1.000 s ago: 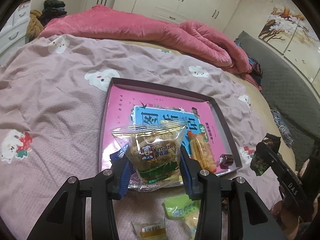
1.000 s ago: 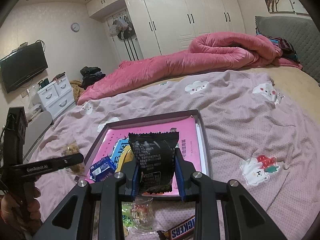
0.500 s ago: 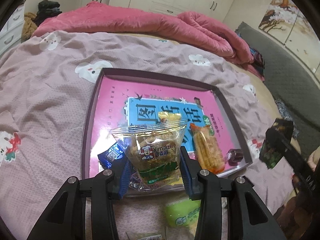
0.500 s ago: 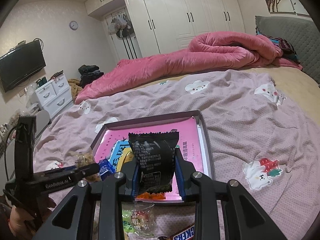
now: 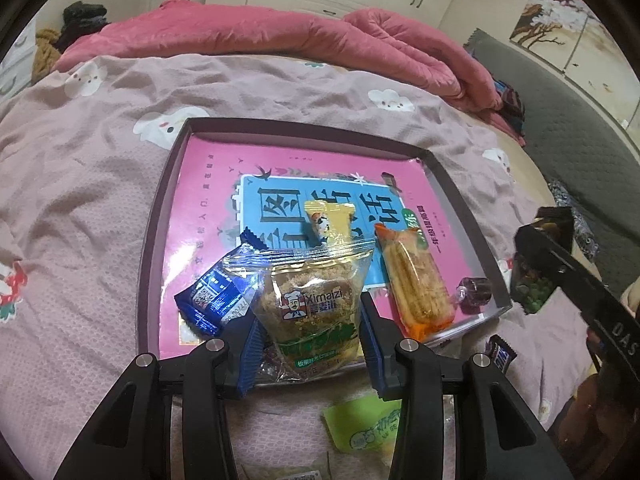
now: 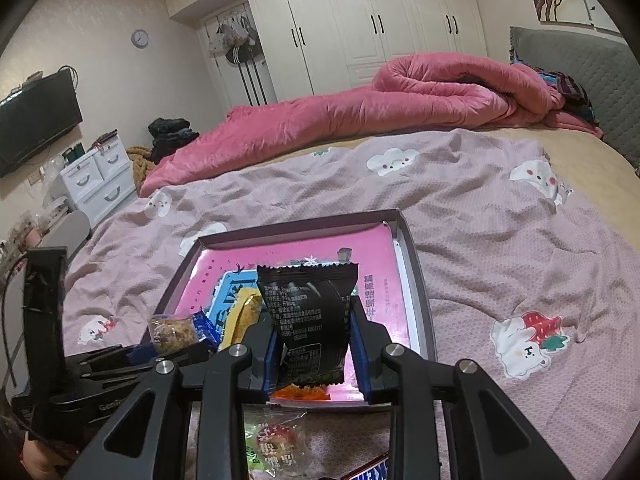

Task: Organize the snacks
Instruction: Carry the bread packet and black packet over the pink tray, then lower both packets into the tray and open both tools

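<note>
I have a snack in each hand. My left gripper (image 5: 308, 332) is squeezed onto a clear packet of crumbly cake (image 5: 314, 300), the one with a little chef on it. My right gripper (image 6: 314, 344) is squeezed onto a black packet (image 6: 310, 320). Both sets of jaws are only part way open, just as wide as the packets they pinch. Both packets hang over the near edge of the tray (image 5: 154, 236), which sits on the pink bed sheet (image 5: 80, 200).

Some snacks are already in the tray. I see a blue packet (image 5: 218, 296), a small yellow packet (image 5: 330, 220), a long orange packet (image 5: 416, 280) and a little dark candy (image 5: 474, 294) in the near right corner. They lie on a pink book cover in the bottom of the tray.

So I think the job is about half done. The two packets I hold are not in yet. More snacks wait on the sheet, close to me: a green packet (image 5: 370, 432), a chocolate bar (image 5: 500, 354) and a clear round sweet (image 6: 276, 444). There may be more below, but I can't see that far. I think the next thing is to lower these two and let go.
</note>
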Available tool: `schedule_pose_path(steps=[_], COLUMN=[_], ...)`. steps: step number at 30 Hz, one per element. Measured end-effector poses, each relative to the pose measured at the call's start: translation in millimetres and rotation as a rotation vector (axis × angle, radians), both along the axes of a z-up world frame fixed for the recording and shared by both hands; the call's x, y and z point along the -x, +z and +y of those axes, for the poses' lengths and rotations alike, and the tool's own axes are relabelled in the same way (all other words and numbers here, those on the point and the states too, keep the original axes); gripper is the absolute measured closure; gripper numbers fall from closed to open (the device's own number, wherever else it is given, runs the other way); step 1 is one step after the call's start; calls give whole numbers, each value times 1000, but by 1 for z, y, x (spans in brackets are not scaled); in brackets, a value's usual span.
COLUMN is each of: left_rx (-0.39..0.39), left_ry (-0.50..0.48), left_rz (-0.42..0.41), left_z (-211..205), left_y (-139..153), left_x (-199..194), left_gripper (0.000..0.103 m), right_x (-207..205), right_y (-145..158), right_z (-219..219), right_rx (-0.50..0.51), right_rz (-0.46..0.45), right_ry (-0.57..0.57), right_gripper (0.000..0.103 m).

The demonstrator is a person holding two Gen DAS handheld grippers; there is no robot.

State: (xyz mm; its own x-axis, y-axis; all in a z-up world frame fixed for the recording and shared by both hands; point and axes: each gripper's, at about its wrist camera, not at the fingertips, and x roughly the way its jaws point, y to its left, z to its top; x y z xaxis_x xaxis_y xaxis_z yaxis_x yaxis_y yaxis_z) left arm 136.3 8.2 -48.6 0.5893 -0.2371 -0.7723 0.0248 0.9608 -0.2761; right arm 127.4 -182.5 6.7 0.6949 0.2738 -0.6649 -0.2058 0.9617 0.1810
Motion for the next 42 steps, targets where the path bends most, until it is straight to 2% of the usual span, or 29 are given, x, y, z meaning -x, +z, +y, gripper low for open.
schedule_pose_path(steps=[29, 42], left_rx=[-8, -7], left_ry=[-20, -22], left_rz=[5, 8], left_z=[1, 1], left_y=[-2, -3], left_x=[-1, -1], left_gripper=[58, 57], right_x=[-16, -19], right_y=[-41, -49], right_z=[15, 9], right_rx=[101, 99], right_rz=[89, 107], right_ry=[20, 12], right_gripper=[73, 72])
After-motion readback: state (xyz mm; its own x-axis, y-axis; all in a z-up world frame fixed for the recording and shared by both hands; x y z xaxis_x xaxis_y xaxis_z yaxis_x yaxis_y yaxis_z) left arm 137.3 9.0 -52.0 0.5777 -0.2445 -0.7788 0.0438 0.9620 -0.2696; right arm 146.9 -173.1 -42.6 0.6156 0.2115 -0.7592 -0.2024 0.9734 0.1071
